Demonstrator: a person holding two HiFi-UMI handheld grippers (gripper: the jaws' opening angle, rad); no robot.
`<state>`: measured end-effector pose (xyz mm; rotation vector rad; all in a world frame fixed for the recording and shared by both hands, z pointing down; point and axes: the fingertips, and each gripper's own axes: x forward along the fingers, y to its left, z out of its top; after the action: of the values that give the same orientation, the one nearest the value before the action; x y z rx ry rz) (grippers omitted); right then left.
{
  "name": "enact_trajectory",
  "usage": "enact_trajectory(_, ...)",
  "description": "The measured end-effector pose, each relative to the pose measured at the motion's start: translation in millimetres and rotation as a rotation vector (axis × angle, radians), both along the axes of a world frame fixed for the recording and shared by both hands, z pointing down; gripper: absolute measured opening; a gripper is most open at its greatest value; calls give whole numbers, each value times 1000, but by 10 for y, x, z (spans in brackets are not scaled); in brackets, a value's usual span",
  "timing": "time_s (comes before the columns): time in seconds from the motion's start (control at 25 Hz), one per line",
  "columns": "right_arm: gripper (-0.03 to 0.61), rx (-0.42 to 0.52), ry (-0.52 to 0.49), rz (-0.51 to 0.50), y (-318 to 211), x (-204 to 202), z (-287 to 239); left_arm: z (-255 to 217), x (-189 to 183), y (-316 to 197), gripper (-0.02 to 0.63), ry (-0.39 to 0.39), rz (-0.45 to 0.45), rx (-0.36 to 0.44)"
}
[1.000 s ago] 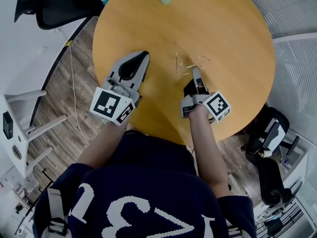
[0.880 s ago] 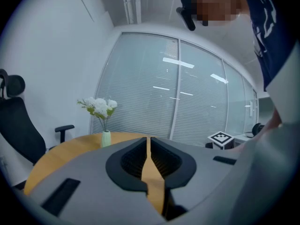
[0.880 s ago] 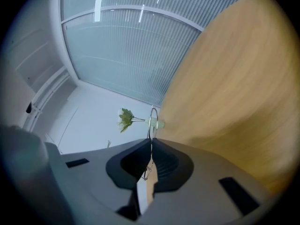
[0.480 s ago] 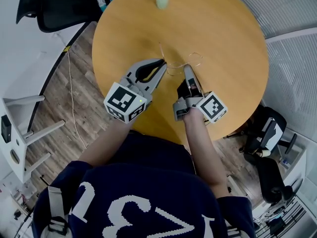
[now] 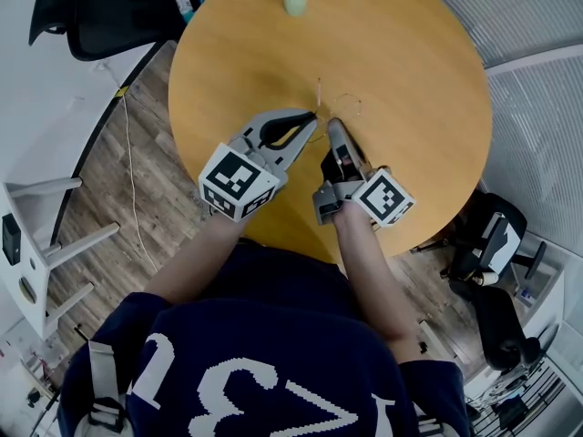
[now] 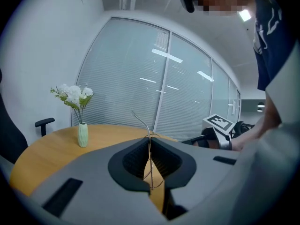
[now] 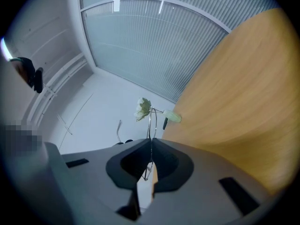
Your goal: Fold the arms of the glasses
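Head view: wire-rimmed glasses (image 5: 339, 107) are held over the round worktop (image 5: 419, 71). Left gripper view: a thin arm is pinched by the left tongs (image 6: 150, 142). Right gripper view: the frame is clamped in the right tongs (image 7: 151, 146). The wire could be bent by an overly forceful fold.

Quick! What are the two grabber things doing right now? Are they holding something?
Left gripper: jaws closed on the thin wire glasses.
Right gripper: jaws closed on the same glasses.
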<state>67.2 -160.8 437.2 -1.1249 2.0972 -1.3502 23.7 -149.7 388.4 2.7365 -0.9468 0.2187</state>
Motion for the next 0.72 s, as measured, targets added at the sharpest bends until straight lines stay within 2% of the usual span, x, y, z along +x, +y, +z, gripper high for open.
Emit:
enact_trajectory(0.2,31,13,1,-44,50,-135,-36,182,127,-29,17,-62,69,-88)
enact_trajectory(0.28,31,16,10,-52,67,-151,-44,203,134,-25,17,-67,75,-98)
enact_trajectory(0.52,31,9,9,-44,52,-121,-11,143,58,-26,18,-19,59,-81)
enact_trajectory(0.72,31,1,-3,-47,51,-103,-5,148,80,-3,17,24,93,-115)
